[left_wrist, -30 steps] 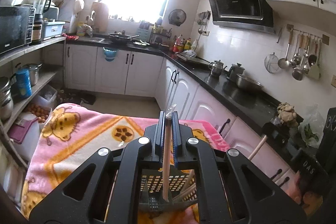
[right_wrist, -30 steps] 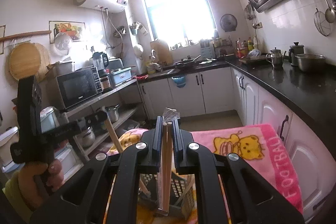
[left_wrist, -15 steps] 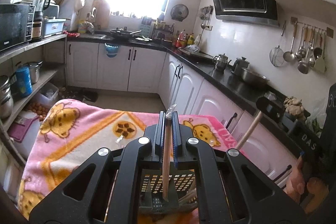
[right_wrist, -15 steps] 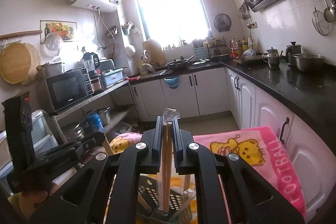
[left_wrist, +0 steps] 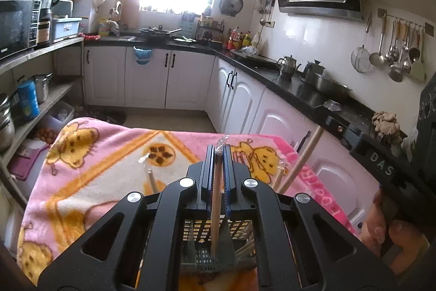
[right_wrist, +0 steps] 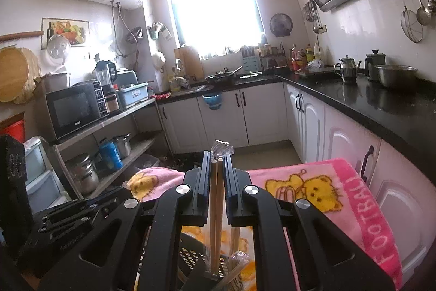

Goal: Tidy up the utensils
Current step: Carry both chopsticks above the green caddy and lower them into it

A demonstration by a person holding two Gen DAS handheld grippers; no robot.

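Left tongs (left_wrist: 217, 154) clenched on one wrapped chopstick (left_wrist: 216, 198); right tongs (right_wrist: 217, 162) clenched on a chopstick pair (right_wrist: 215, 209). Perforated caddy (left_wrist: 207, 247) directly beneath both.

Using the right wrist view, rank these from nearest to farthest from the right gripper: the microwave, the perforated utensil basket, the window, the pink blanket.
From the right gripper:
1. Perforated utensil basket, directly below its fingers.
2. Pink blanket, spread under the basket, reaching right.
3. Microwave, on the left shelf.
4. Window, on the far wall.
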